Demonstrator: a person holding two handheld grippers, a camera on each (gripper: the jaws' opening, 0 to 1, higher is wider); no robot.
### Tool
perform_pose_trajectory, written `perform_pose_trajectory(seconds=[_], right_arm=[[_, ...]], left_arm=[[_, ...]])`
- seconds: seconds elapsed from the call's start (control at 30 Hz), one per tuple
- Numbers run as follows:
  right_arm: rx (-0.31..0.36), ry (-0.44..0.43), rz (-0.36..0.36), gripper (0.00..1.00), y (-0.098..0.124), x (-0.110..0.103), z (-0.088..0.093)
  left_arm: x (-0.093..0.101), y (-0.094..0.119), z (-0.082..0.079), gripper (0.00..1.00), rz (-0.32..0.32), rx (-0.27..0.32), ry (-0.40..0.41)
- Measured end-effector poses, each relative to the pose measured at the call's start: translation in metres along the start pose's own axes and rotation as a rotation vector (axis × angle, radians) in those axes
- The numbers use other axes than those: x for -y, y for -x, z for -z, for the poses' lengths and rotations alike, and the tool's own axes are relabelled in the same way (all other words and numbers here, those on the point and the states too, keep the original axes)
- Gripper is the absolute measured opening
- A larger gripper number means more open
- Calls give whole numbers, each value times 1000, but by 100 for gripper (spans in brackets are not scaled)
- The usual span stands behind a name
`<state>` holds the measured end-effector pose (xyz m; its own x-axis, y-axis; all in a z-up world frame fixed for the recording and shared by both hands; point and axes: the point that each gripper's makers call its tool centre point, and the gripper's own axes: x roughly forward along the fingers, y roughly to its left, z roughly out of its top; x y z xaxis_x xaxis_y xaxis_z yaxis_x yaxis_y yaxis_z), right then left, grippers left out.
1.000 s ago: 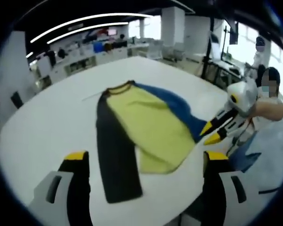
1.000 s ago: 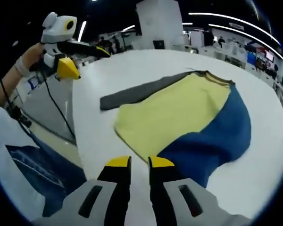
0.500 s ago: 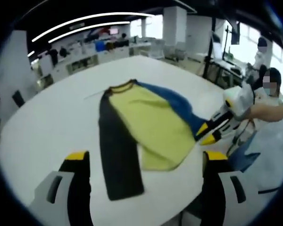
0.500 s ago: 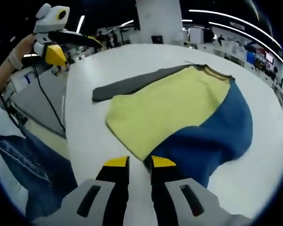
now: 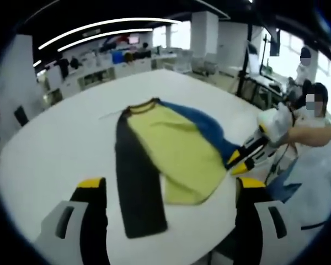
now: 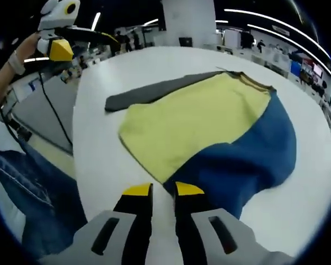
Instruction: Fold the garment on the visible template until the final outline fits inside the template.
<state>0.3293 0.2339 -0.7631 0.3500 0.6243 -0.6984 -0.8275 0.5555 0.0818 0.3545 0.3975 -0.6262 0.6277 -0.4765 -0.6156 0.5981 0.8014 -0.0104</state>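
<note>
Just one garment [image 5: 171,154], two grippers [image 6: 156,190]

The right gripper [image 6: 156,190] tips cover the shirt [image 6: 209,132] hem, so any pinch is unclear, and the template seems hidden beneath the cloth on the table [image 5: 55,149].

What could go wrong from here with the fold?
1. The right gripper sits at the shirt's hem where yellow body and blue sleeve overlap; its jaws look nearly closed, so it may pinch one layer or miss.
2. The dark sleeve ends near the table edge and could slide off if dragged.
3. The left gripper is open and away from the cloth, so a one-sided pull may skew the shirt.
</note>
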Motion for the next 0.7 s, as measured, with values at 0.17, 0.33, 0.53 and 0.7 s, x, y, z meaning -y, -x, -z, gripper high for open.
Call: perform_pose_trajectory(seconds=[0.17,0.33,0.53,0.7], right_arm=[[7,-1,27,6,0,8,1],[30,-72,14,4,0,11,2],[41,-118,12,2,0,13,2],[41,-110,40,2,1,11,1]], left_arm=[[1,-2,-1,94,3,-5,-4],[2,-3,-2,94,6,-6,-7],[3,-4,-3,94,5,-8,-11],[5,-4,-2,94,8,-13,-10]])
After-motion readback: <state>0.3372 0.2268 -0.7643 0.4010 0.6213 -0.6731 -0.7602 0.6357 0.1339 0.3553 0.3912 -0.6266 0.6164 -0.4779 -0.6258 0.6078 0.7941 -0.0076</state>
